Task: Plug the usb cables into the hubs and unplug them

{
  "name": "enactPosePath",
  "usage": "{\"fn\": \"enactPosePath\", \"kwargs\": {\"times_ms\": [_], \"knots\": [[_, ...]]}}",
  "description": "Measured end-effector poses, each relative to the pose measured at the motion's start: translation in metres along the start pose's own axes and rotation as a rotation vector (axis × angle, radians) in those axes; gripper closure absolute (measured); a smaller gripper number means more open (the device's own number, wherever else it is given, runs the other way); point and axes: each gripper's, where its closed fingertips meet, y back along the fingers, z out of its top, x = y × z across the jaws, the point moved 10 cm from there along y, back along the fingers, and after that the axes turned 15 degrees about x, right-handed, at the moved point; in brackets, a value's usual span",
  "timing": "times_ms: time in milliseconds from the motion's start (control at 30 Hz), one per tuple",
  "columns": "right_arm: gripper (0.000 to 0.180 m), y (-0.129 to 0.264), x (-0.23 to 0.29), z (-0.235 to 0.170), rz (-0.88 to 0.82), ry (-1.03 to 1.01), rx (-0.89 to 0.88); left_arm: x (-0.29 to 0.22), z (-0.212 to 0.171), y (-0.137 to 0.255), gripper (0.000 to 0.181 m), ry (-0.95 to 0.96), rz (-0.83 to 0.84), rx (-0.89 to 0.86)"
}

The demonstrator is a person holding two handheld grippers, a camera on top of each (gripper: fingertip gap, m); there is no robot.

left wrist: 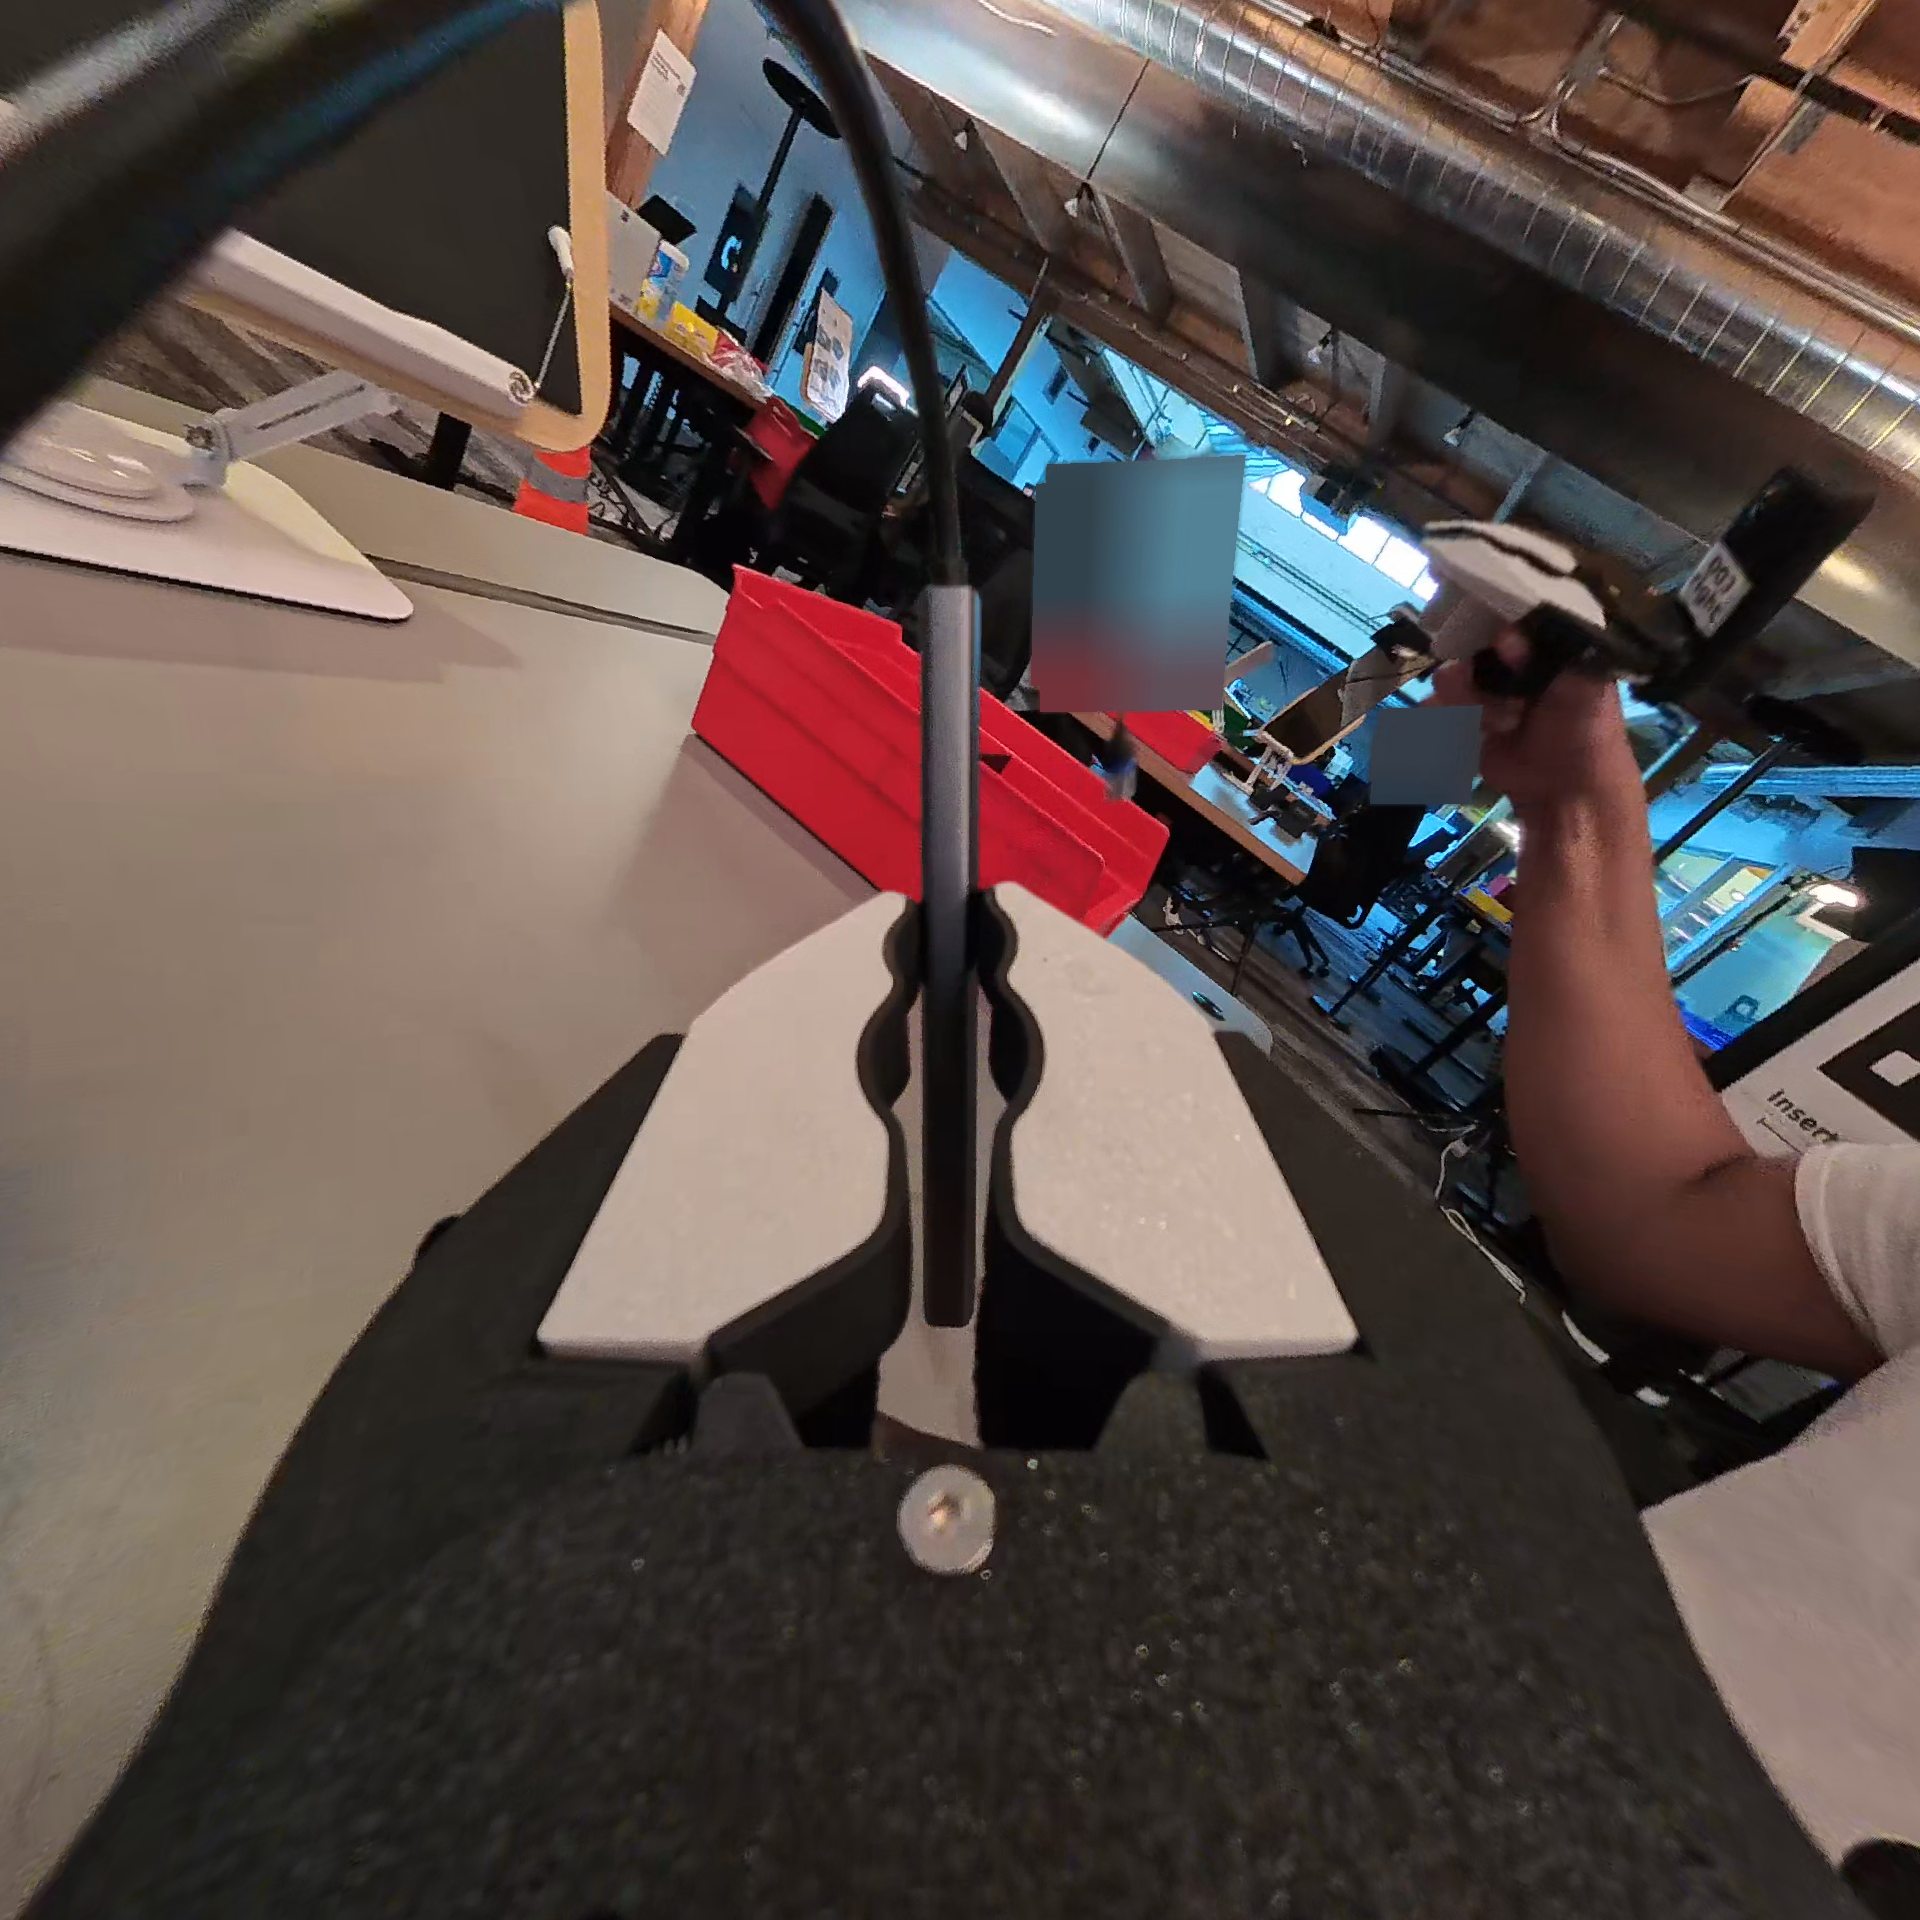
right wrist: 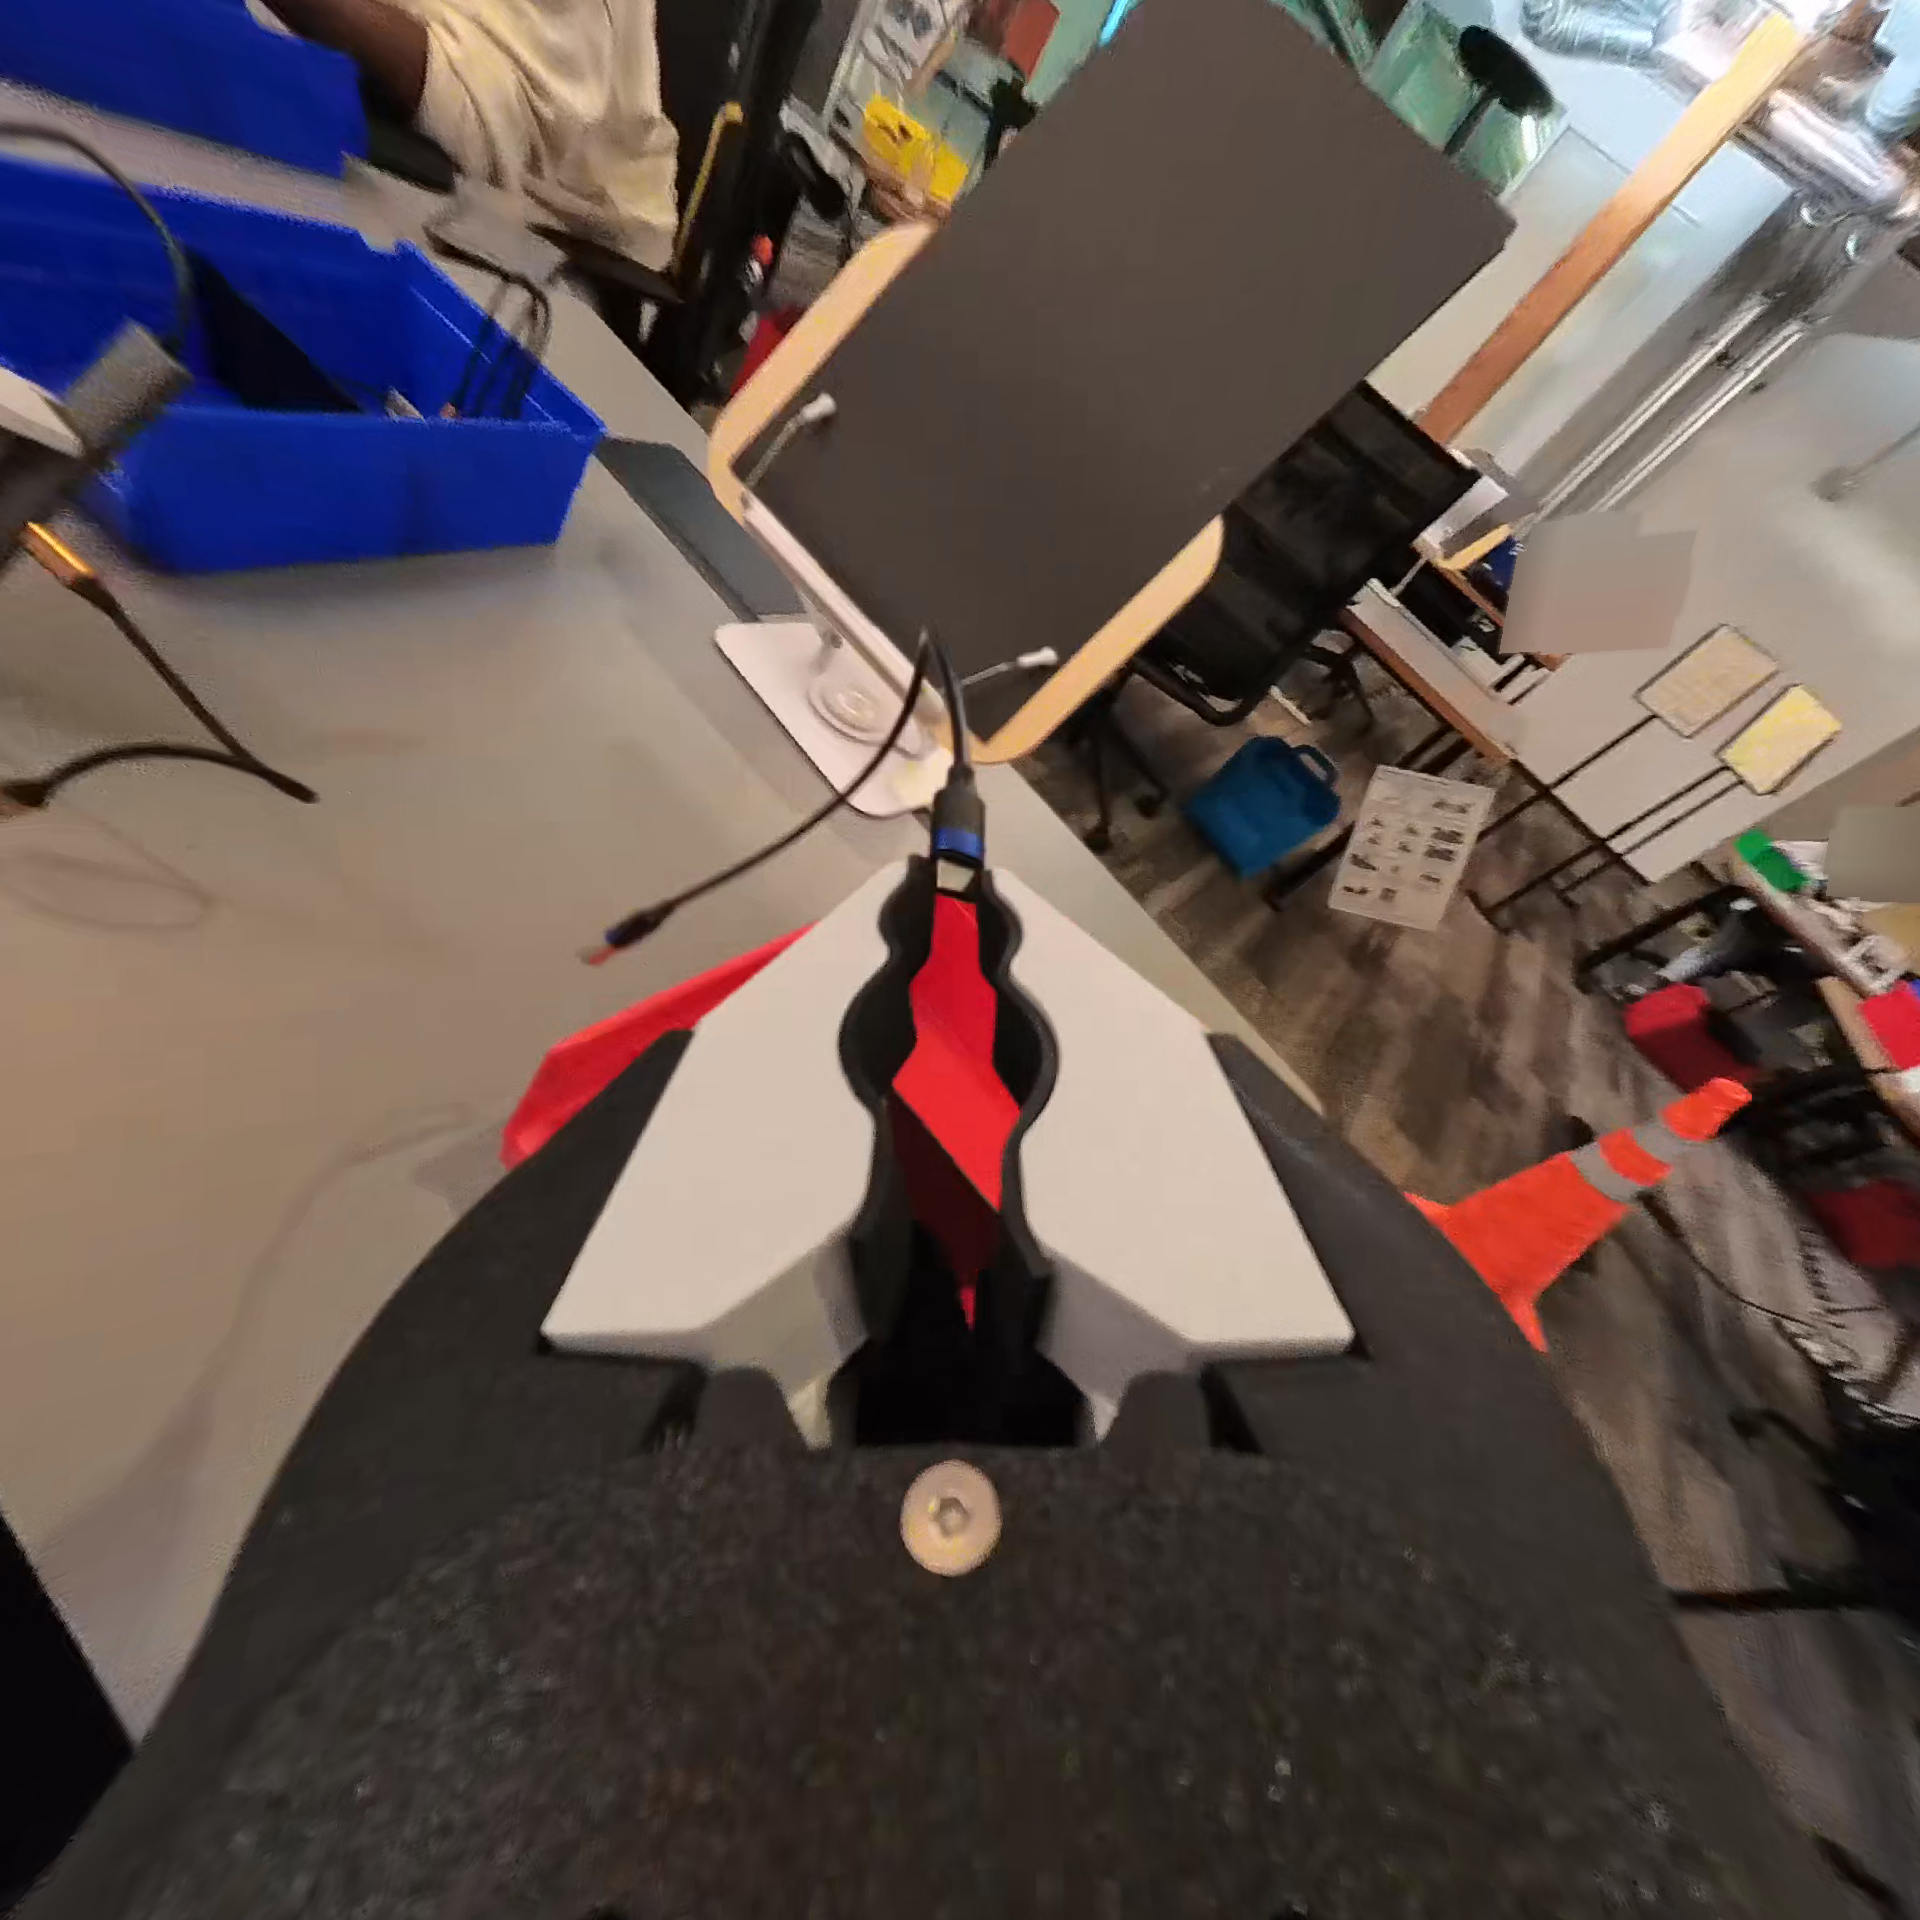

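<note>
My left gripper [left wrist: 948, 906] is shut on a slim dark grey USB hub [left wrist: 949, 727], held above the grey table [left wrist: 312, 935]. The hub's black cable [left wrist: 894, 260] curves up and away. My right gripper [right wrist: 954, 883] is shut at its tips on the plug [right wrist: 954, 826] of a black USB cable, a plug with a blue band. That cable's other end [right wrist: 629, 935] lies on the table. In the left wrist view the right gripper [left wrist: 1507, 592] shows far right, held by a hand. In the right wrist view the hub [right wrist: 120, 390] shows at the far left edge.
A red bin [left wrist: 831, 748] sits at the table's edge, under the right gripper [right wrist: 582, 1060]. Blue bins [right wrist: 343, 468] stand on the table with cables inside. A black panel on a white stand [right wrist: 1122, 364] is ahead. Another cable [right wrist: 187, 707] lies on the table. An orange cone [right wrist: 1558, 1195] stands on the floor. My right fingertips sit around 40 cm from my left ones.
</note>
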Motion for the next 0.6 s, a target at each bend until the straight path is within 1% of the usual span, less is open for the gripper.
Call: {"fn": "enactPosePath", "kwargs": {"times_ms": [67,233,333,467,600], "knots": [[0.173,-0.002,-0.005,0.004,-0.025,0.049,0.056,0.001,-0.002,-0.002,0.171,0.006,-0.011,0.007],[0.177,-0.013,-0.009,0.005,-0.005,0.089,0.127,-0.003,-0.006,-0.009,0.171,0.001,-0.039,0.046],[0.180,-0.028,-0.007,-0.006,0.072,0.085,0.170,-0.006,-0.007,-0.012,0.171,-0.009,-0.052,0.059],[0.180,-0.067,-0.005,-0.034,0.208,0.046,0.207,-0.008,-0.008,-0.014,0.171,-0.011,-0.059,0.068],[0.180,-0.097,-0.006,-0.049,0.286,-0.008,0.217,-0.009,-0.008,-0.015,0.171,-0.014,-0.063,0.075]]}}
